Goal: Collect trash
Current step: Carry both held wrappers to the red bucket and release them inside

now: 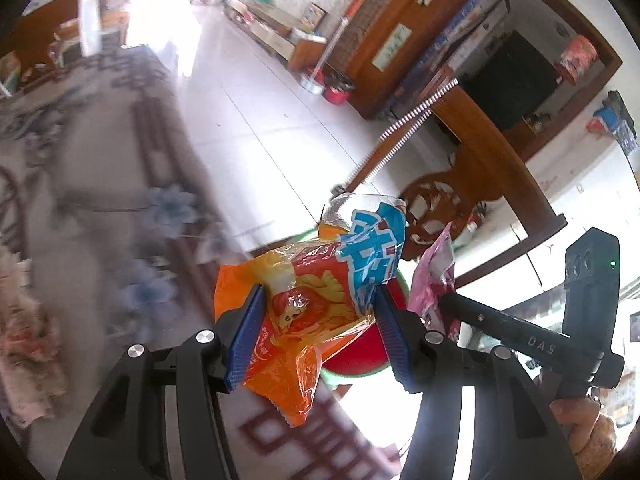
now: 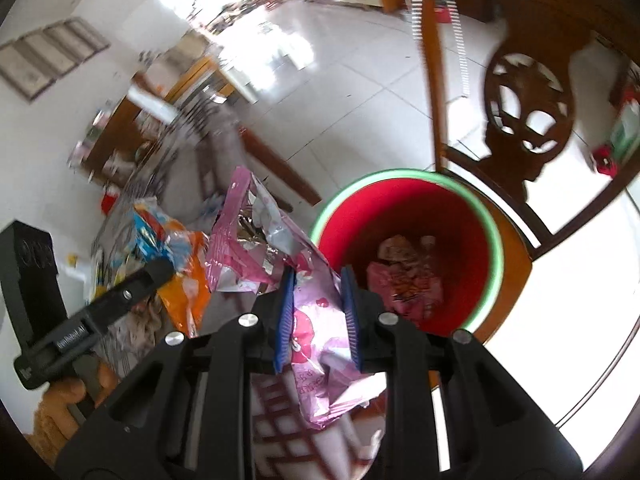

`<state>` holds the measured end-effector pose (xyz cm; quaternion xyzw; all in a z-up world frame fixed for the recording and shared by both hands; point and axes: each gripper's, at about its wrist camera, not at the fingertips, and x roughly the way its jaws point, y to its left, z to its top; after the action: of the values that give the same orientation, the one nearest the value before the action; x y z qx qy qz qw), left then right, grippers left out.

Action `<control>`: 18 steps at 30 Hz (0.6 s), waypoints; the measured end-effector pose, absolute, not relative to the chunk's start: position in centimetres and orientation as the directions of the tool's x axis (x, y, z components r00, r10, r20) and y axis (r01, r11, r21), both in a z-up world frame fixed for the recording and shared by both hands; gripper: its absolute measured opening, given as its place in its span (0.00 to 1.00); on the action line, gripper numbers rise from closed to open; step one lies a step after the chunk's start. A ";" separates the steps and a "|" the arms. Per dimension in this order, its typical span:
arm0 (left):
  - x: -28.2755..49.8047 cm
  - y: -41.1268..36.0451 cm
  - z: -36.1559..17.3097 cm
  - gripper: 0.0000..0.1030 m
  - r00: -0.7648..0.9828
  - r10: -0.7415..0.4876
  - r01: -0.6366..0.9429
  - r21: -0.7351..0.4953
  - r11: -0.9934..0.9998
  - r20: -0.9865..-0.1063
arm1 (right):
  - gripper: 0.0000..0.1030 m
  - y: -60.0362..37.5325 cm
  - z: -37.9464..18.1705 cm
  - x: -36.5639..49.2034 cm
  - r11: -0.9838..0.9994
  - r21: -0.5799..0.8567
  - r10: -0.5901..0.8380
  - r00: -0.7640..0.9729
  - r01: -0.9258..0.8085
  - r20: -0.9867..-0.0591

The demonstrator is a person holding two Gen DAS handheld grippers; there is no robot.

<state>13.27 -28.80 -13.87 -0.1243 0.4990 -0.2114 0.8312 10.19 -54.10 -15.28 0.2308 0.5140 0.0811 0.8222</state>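
Meanwhile the left gripper (image 1: 320, 316) is pinching an orange snack wrapper (image 1: 308, 300), and the right gripper (image 2: 318, 312) is clamping a pink wrapper (image 2: 316, 316); the red bin (image 2: 404, 208) is sitting at two o'clock, trash (image 2: 404, 280) lying inside.

Daylight floods both fisheye views — far ahead of the tongs the floor (image 1: 248, 80) blows out to white glare; the patterned table (image 1: 100, 168) left of the left tongs (image 1: 320, 320) smears with motion blur; edges curve and darken into a black vignette.
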 end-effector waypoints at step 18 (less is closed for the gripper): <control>15.8 -35.7 -15.2 0.72 0.352 -0.482 0.265 -0.408 0.874 -0.802 | 0.57 -60.2 -15.3 11.9 0.827 0.524 0.361 0.520 0.205 -0.774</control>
<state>15.84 -35.69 -15.22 -0.1039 0.5210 -0.2290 0.8157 11.90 -60.17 -15.32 0.2906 0.4874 0.0474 0.8220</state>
